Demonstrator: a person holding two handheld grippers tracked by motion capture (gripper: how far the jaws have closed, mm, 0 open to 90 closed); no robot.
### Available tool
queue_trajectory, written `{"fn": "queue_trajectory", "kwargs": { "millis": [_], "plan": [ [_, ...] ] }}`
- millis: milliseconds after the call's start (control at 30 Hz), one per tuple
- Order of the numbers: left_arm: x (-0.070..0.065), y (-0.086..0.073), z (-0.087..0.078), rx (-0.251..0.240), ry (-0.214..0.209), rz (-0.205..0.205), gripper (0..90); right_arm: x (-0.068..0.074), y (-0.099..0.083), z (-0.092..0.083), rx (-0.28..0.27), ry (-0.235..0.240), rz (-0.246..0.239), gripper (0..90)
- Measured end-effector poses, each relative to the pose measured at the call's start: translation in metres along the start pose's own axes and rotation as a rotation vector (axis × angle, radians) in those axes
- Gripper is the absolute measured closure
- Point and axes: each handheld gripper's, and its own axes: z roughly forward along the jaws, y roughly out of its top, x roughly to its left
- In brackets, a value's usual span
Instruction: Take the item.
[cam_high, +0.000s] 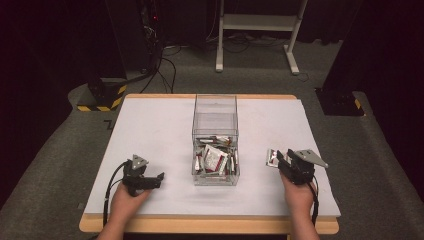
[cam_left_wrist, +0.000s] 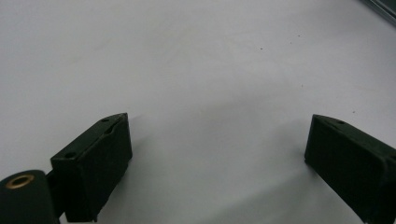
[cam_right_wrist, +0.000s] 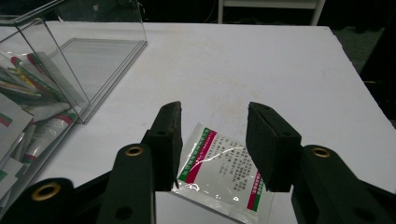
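Observation:
A clear plastic box (cam_high: 215, 140) stands in the middle of the white table (cam_high: 150, 130), with several red, green and white sachets (cam_high: 215, 159) piled at its near end. One silver sachet (cam_right_wrist: 224, 172) with red and green stripes lies flat on the table to the right of the box, also seen in the high view (cam_high: 272, 158). My right gripper (cam_right_wrist: 215, 112) hovers over it, open, with a jaw on each side and neither pad pressing on it. My left gripper (cam_left_wrist: 219, 123) rests low at the table's front left (cam_high: 159, 179), open wide with bare table between its jaws.
The far half of the clear box (cam_right_wrist: 100, 51) holds no sachets. Beyond the table are a white desk frame (cam_high: 260, 30), cables on the floor (cam_high: 165, 65) and a black-and-yellow striped base (cam_high: 102, 97). The table's wooden edge (cam_high: 210, 225) runs along the front.

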Motion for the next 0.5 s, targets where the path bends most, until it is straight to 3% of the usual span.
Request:
{"fn": "queue_trajectory", "kwargs": {
  "millis": [500],
  "plan": [
    [0.000,0.000,0.000,-0.001,0.000,0.000,7.6,0.019,0.003,-0.002,0.002,0.049,-0.039,46.6]
  ]
}}
